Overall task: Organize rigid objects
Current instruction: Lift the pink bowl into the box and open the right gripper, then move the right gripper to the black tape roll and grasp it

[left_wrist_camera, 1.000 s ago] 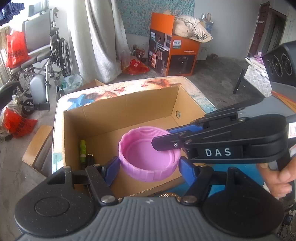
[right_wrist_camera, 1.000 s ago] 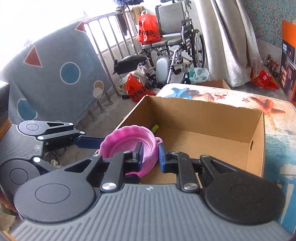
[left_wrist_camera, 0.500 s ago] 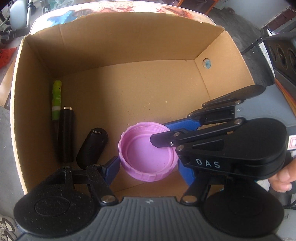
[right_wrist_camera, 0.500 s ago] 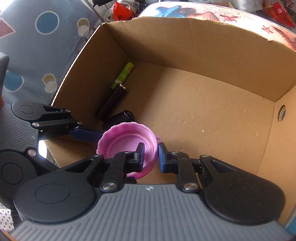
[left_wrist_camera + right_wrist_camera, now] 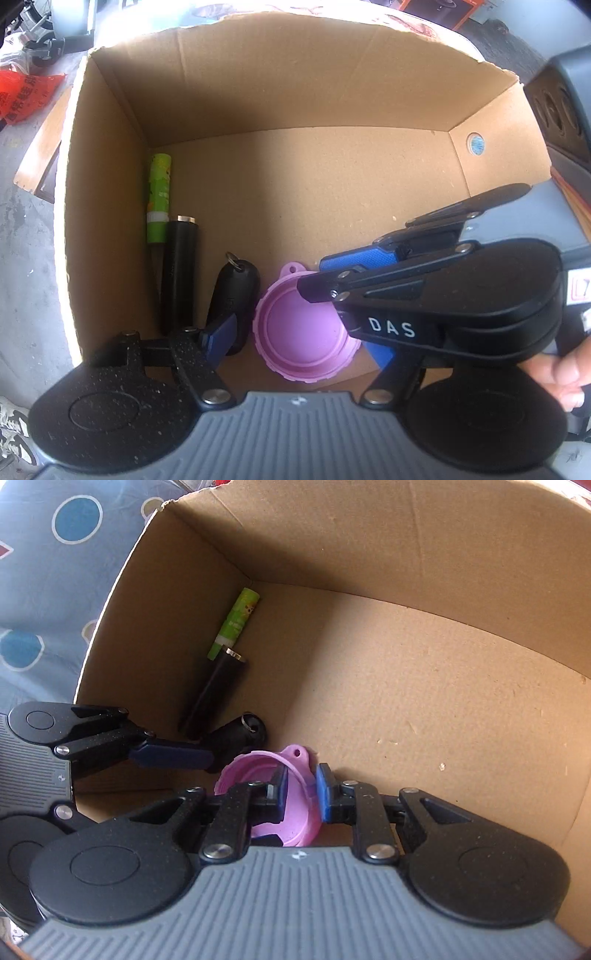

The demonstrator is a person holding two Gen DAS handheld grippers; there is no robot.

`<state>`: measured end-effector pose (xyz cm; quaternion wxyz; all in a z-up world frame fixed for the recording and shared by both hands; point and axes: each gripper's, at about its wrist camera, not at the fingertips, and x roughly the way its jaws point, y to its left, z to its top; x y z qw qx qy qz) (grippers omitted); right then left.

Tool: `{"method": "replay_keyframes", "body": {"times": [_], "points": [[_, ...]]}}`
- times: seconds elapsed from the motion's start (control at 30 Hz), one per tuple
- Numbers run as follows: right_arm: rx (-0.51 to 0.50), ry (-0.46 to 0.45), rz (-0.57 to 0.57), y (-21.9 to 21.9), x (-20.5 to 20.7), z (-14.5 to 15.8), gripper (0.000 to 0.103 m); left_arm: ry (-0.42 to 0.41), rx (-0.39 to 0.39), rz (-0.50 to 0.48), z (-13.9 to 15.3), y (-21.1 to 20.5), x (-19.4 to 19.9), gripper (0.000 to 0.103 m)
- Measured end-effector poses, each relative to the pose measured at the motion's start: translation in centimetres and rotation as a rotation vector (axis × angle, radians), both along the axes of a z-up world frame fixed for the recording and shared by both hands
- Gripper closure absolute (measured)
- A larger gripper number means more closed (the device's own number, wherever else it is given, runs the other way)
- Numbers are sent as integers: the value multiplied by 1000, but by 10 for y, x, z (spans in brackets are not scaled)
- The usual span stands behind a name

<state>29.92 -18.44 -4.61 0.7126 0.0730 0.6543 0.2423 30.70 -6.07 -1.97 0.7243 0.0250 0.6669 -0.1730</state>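
A pink plastic lid [image 5: 299, 332] with a small tab is low inside a cardboard box [image 5: 258, 92], near its front wall. My right gripper [image 5: 301, 792] is shut on the lid's rim [image 5: 295, 805]; it shows from the side in the left wrist view [image 5: 332, 273]. My left gripper [image 5: 299, 343] is open, its blue pads on either side of the lid without touching it. Its left finger [image 5: 170, 757] also shows in the right wrist view.
On the box floor at the left lie a green tube [image 5: 159, 195], a black cylinder [image 5: 179, 273] and a black key fob [image 5: 231, 299] beside the lid. The box [image 5: 406, 554] has tall walls; a black speaker [image 5: 561, 110] stands outside at right.
Both grippers have moved down into the box with the lid. The lid has gone from above the box rim to near the floor beside the key fob.
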Motion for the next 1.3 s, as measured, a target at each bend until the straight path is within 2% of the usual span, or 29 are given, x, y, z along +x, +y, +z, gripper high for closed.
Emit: {"method": "replay_keyframes", "body": {"times": [0.1, 0.37, 0.53, 0.67, 0.83, 0.97, 1.03, 1.13, 1.2, 1.3], "points": [[30, -1, -20, 4, 4, -1, 86, -14, -11, 6, 6, 2, 0, 29], [60, -22, -56, 10, 6, 4, 85, -125, -17, -21, 28, -3, -5, 26], [113, -99, -102, -14, -3, 33, 75, -209, -83, -16, 56, 5, -22, 24], [171, -186, -155, -38, -22, 68, 73, -285, -141, -6, 80, 7, -40, 24], [262, -297, -227, -75, -74, 112, 73, -407, -215, -23, 110, 12, -85, 22], [320, -402, -268, -108, -137, 143, 70, -518, -226, -44, 124, 16, -133, 18], [351, -461, -286, -124, -173, 154, 66, -549, -236, -55, 121, 17, -155, 16], [378, -556, -339, -147, -231, 158, 59, -548, -272, -72, 109, 17, -188, 15], [361, -595, -381, -157, -266, 152, 58, -529, -295, -84, 93, 15, -207, 14], [331, -605, -434, -155, -302, 125, 58, -528, -317, -83, 58, 15, -232, 13]]}}
